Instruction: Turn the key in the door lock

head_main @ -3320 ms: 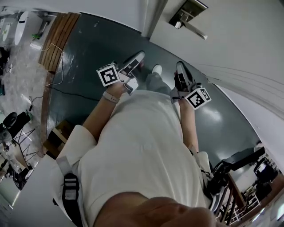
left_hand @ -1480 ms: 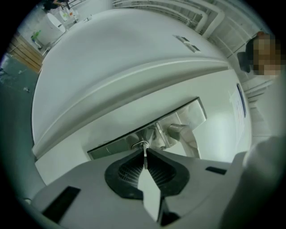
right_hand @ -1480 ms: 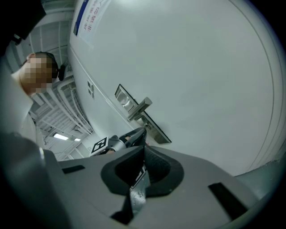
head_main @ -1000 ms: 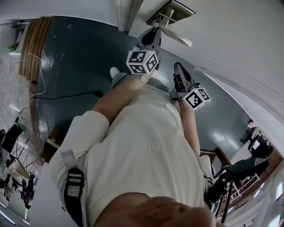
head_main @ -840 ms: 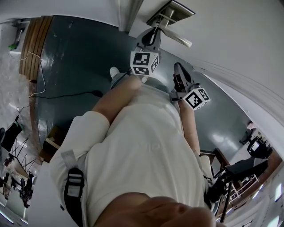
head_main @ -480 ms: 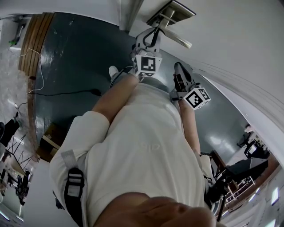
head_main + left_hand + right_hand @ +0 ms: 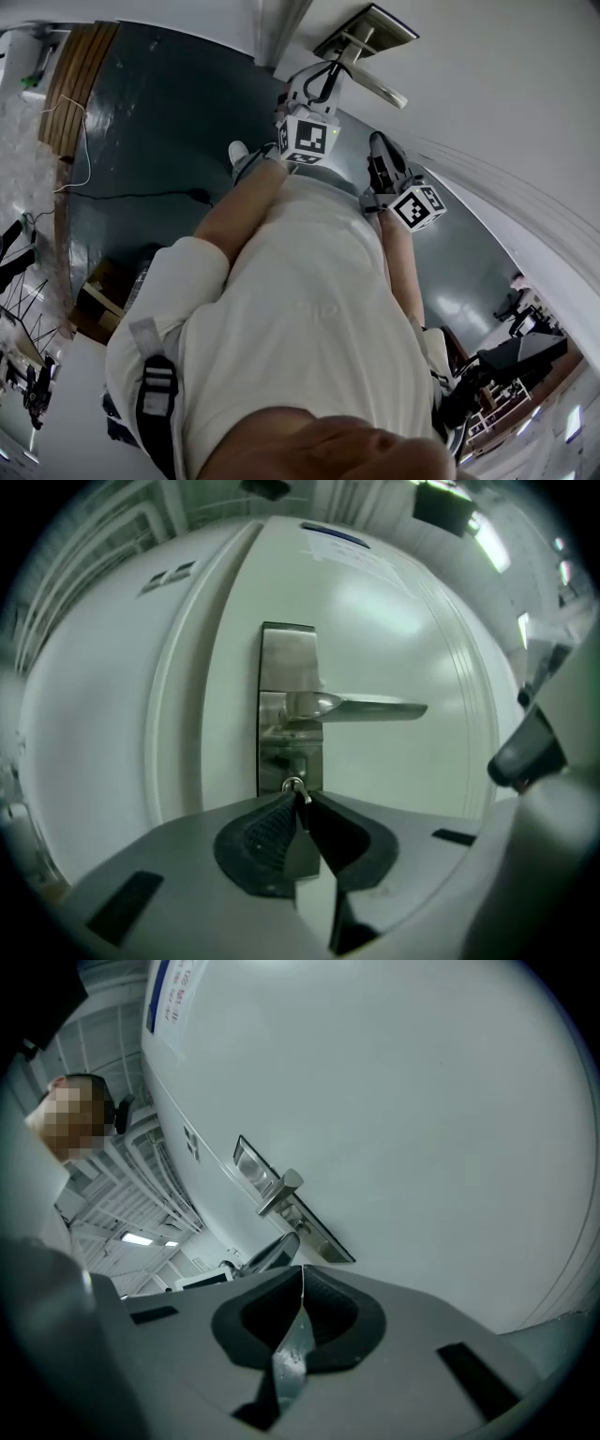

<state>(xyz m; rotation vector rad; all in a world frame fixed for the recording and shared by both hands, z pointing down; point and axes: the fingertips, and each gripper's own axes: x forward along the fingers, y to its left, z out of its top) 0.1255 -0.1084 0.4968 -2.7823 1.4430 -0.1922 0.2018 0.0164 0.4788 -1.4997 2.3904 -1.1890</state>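
**Head view**
- Left gripper: your left gripper (image 7: 322, 77) is up at the door (image 7: 487, 84). Its tips sit at the foot of the plate (image 7: 373, 28), just under the lever (image 7: 382, 91).
- Right gripper: your right gripper (image 7: 380, 152) hangs low by your side, well apart from the plate.
- Key: too small to make out from here.

**Left gripper view**
- Jaws: closed on the key (image 7: 300, 799). The pads pinch its flat head right at their tips, and the ring (image 7: 293, 784) pokes out just above them.
- Key's place: dead ahead of the jaws, with its far end at the bottom of the plate, below the lever.
- Lever: it runs off to the right of the jaws, clear of them.
- Long axis: the key seems to lie along the line your jaws point, straight into the door. I judge the turn to be a roll of your wrist about that line, with no sideways push.

**Right gripper view**
- Jaws: pressed together, with nothing between them.
- Plate: ahead and up-left of these jaws, slanted in frame and well apart from them.

**The coming move**
- Nearer hand: the left, since it is on the key. The right looks to have no part in the turn.
- Risk: the grip sits at the very tips, so a roll off the key's axis could let the head slip out.
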